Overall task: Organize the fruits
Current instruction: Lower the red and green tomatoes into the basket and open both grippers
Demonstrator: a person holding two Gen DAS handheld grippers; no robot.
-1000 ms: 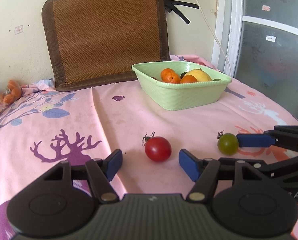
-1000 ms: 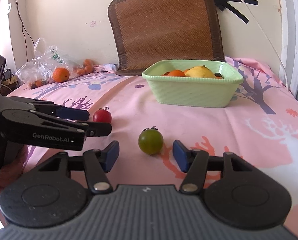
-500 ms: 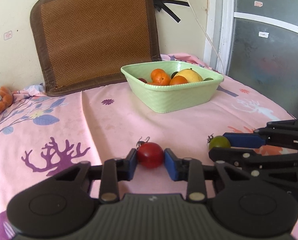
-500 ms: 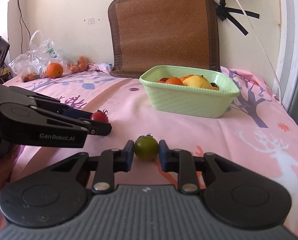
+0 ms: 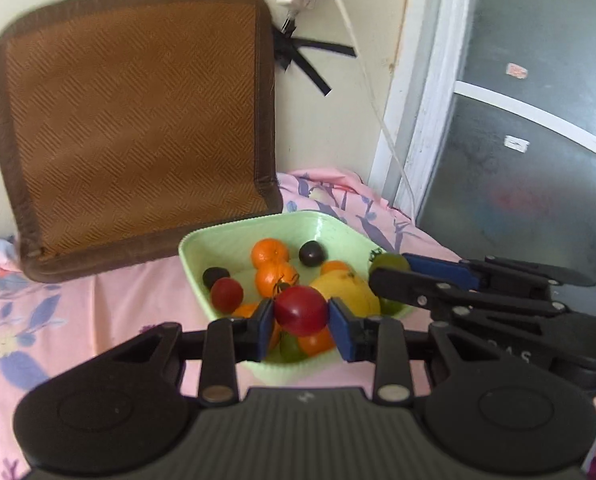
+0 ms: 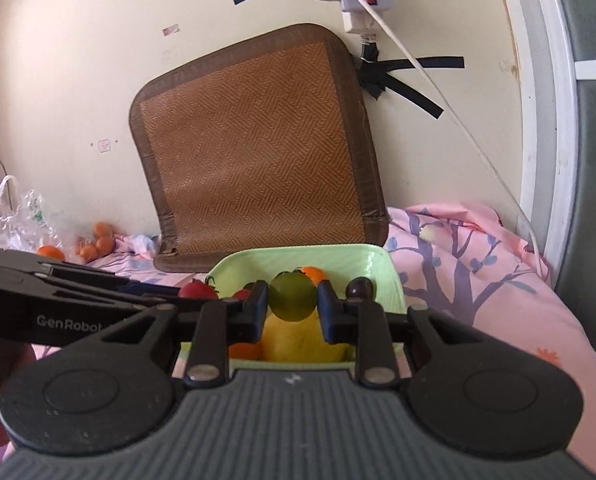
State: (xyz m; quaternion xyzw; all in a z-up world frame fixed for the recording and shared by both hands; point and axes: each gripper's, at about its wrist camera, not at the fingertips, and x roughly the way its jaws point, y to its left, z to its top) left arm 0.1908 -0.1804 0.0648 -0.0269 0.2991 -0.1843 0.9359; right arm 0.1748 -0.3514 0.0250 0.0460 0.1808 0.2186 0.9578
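Left wrist view: left hand-held gripper [image 5: 301,325] is clamped on a red tomato [image 5: 300,309], hanging right over the green basket [image 5: 194,264].

Right wrist view: right hand-held gripper [image 6: 291,309] pinches a green tomato [image 6: 291,296], basket straight below and ahead, so both look equally close for the drop.

red tomato [image 5: 300,309], green tomato [image 6: 292,296] over fruit-filled basket [image 5: 202,240].

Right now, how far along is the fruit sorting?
Done: oranges and other fruit sit in the green basket. In hand: left gripper holds a red tomato, right gripper a green tomato, both above the basket. Left: dropping them in; more oranges lie by the wall.
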